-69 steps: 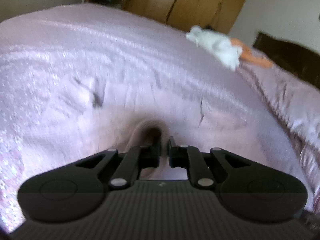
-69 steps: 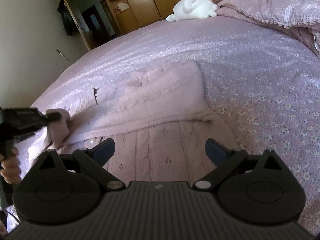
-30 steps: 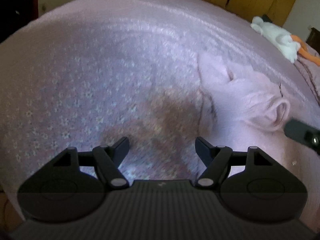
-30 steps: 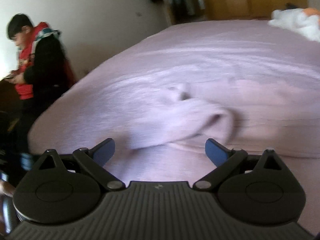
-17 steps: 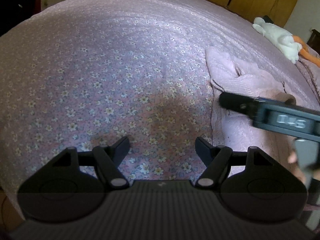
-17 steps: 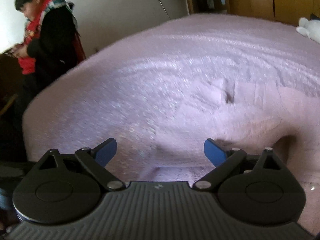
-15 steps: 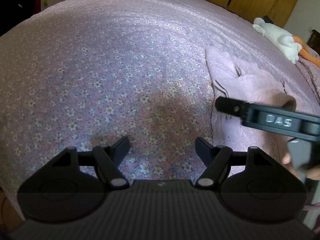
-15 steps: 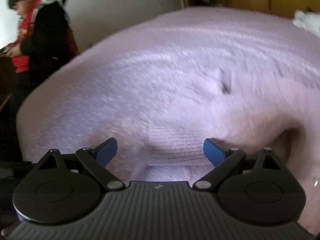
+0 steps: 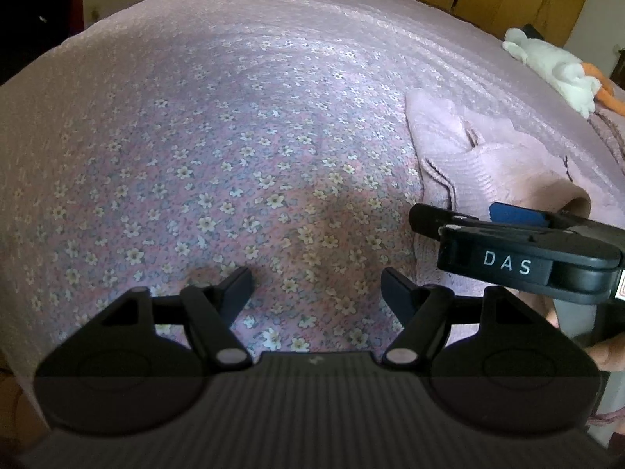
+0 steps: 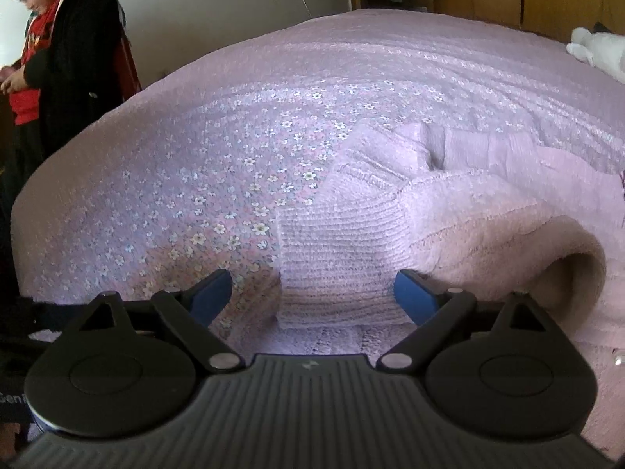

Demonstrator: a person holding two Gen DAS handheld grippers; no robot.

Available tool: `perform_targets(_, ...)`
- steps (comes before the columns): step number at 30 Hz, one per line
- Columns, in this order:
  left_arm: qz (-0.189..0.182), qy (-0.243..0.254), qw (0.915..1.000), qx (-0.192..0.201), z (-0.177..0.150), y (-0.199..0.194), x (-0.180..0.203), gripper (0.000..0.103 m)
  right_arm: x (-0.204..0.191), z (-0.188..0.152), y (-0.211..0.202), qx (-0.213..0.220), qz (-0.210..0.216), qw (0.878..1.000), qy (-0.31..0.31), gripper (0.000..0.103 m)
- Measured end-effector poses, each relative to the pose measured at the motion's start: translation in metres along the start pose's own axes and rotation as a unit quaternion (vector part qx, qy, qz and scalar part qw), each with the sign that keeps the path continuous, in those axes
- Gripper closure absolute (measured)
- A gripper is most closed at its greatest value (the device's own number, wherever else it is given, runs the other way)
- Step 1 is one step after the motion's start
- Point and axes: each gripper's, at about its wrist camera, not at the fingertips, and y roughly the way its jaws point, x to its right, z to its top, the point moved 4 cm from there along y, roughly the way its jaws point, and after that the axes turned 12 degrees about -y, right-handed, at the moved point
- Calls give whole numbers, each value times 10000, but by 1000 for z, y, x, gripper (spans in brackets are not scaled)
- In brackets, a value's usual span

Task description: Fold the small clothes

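- My left gripper hangs wide open at 6 o'clock over bare bedspread, holding nothing; a moment ago it pinched the knit, so that fold has been let go.
- My right gripper is also spread wide and empty, its fingers either side of a ribbed cuff.
- One pink sweater lies at 2 o'clock, partly folded, so I judge another fold comes next.
- One plush toy lies farthest, at 1 o'clock.
- One bystander stands at 10 o'clock.

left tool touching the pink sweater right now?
Apart. In the left wrist view the left tool is open over bare flowered bedspread; the pink sweater lies off to its right, with bedspread showing between them.
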Motion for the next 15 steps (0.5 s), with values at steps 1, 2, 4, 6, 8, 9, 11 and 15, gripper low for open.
perform_targets(1,24,30,10000,6,0,1,1,29,0,0,-1,5,-55,10000,-14,15)
perform_targets(2,41,51,10000,13,0,2,1,29,0,-1,-2,8,-115,9999,-14,21)
perform_targets(4,76,88,9999,25,-1,2,3,29,3,-1,-5,10,-298,9996,-5,38)
perform_targets(6,105,119,9999,39,-2,2,4,29,10,-2,-7,23,-315,9994,107,49)
perform_targets(8,111,123,9999,39,-2,2,4,29,18,-3,-9,15,-291,9993,240,63)
perform_targets(9,112,118,9999,38,-2,1,4,29,21,-3,-10,7,-235,9993,282,64)
perform_targets(11,84,98,9999,57,0,-1,5,29,27,-3,-12,-5,-108,9993,363,68)
perform_targets(15,-24,180,9996,230,10,-12,13,29,33,0,-21,53,102,9987,488,80)
